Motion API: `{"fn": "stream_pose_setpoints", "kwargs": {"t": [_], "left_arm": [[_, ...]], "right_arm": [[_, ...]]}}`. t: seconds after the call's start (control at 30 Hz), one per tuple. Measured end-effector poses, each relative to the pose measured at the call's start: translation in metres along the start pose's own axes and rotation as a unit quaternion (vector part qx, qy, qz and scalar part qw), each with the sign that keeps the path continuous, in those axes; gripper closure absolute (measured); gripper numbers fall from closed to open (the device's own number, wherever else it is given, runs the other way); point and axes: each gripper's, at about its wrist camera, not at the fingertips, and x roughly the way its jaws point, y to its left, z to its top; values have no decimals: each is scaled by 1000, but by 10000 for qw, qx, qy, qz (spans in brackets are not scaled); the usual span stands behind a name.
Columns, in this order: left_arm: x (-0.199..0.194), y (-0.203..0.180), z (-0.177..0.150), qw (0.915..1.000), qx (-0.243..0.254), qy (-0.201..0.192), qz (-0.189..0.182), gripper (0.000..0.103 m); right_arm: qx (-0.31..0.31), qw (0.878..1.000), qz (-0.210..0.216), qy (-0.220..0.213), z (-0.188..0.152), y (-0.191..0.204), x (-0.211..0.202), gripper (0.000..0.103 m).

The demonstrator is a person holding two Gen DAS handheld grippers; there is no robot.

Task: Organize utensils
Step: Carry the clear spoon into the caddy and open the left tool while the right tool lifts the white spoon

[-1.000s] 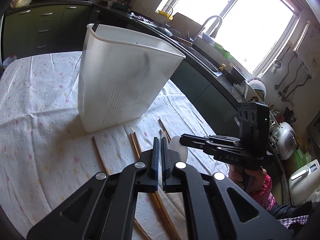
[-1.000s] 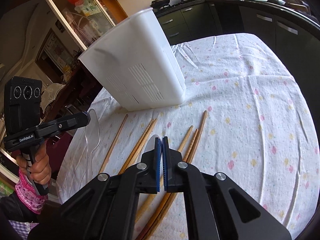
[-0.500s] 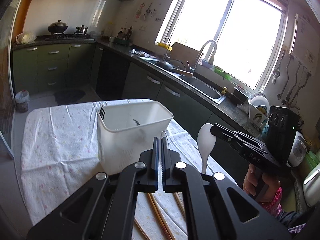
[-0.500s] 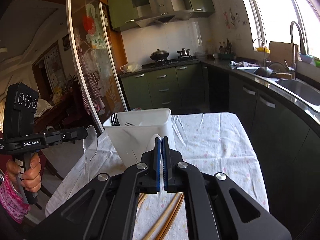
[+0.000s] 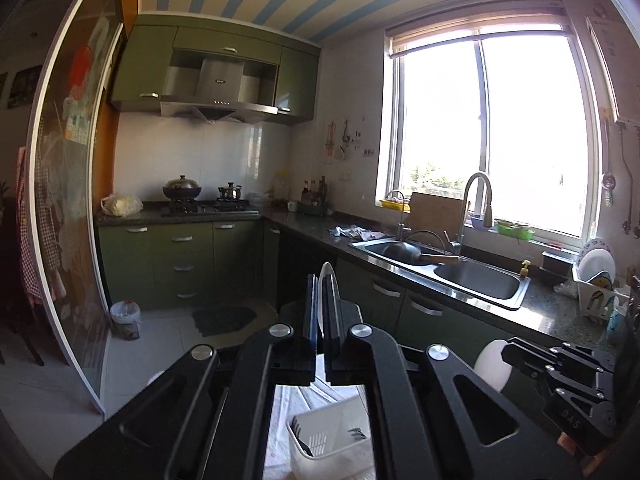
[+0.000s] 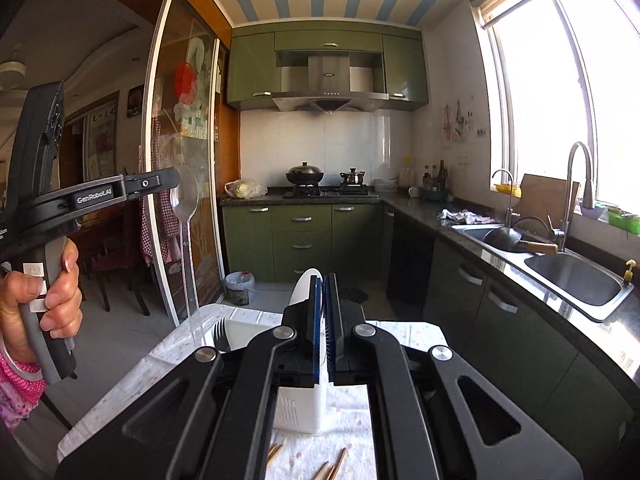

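My left gripper [image 5: 320, 280] is shut on a clear plastic spoon [image 5: 332, 276]; the right wrist view shows that spoon [image 6: 187, 216] hanging handle down from it [image 6: 176, 178] above the table. My right gripper [image 6: 323, 280] is shut on a white spoon [image 6: 304, 286], whose bowl also shows in the left wrist view [image 5: 492, 364]. The white utensil holder [image 5: 332, 444] stands on the table below both grippers, with black forks [image 6: 219, 334] in it. Wooden chopsticks [image 6: 332, 468] lie on the cloth near me.
The table has a floral cloth [image 6: 400, 420]. A kitchen counter with a sink [image 6: 576, 280] runs along the right. A stove with pots [image 6: 328, 188] is at the back. A glass sliding door [image 6: 180, 200] is on the left.
Both grippers have risen high above the table and tilted up, each carrying its spoon. The holder now sits low under the grippers instead of ahead of them.
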Motion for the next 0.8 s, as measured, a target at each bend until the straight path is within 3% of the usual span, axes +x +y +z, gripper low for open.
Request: {"fn": "stream_pose_setpoints", "kwargs": {"t": [0.27, 0.57, 0.8], "left_arm": [[34, -10, -13, 9938, 646, -376, 824, 101], [61, -24, -63, 9909, 1080, -9, 800, 100], [70, -28, -92, 9907, 1073, 360, 750, 95]], "right_arm": [[-120, 9994, -188, -269, 15, 6, 6, 100], [-187, 9990, -243, -326, 29, 4, 32, 100], [-176, 9994, -183, -241, 29, 6, 47, 100]]}}
